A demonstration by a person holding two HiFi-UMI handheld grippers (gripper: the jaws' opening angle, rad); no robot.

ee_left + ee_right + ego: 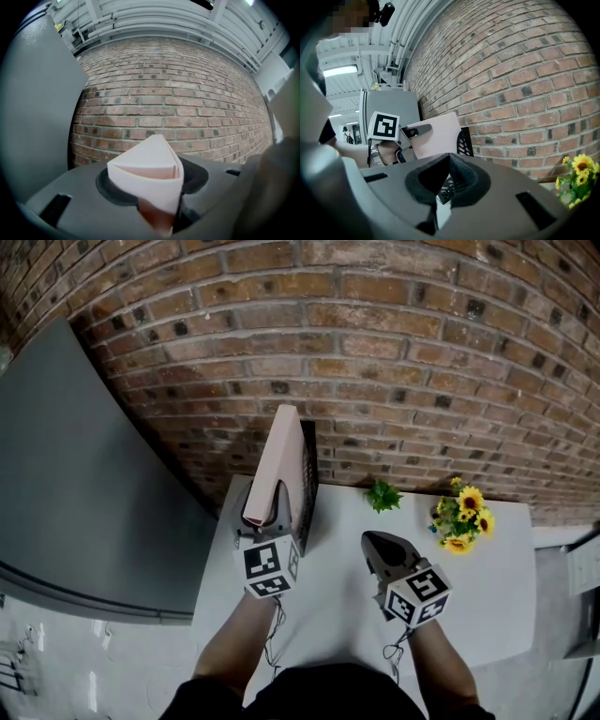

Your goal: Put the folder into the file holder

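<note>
So, got the left gripper (270, 507) clamped on the near end of the pink folder (286, 451), layers pinched together at the jaws and splayed apart a bit above them. Holding it upright on edge, long way toward the brick wall (394, 352), right up against the black mesh holder (308, 486) at the back left of the white table (487, 606). Can't tell about the bottom edge being inside the holder or just beside it. Got the right gripper (375, 545) fully closed on nothing, hovering over the middle of the table, well apart from the folder and aimed toward the holder's mesh. As for print, just black-and-white square markers (266, 563) on both gripper cubes, nothing readable as words. Also spotted a bunch of sunflowers (461, 519) and a small green sprig (382, 495) by the wall on the right, plus a big grey panel (75, 512) off to the left.
</note>
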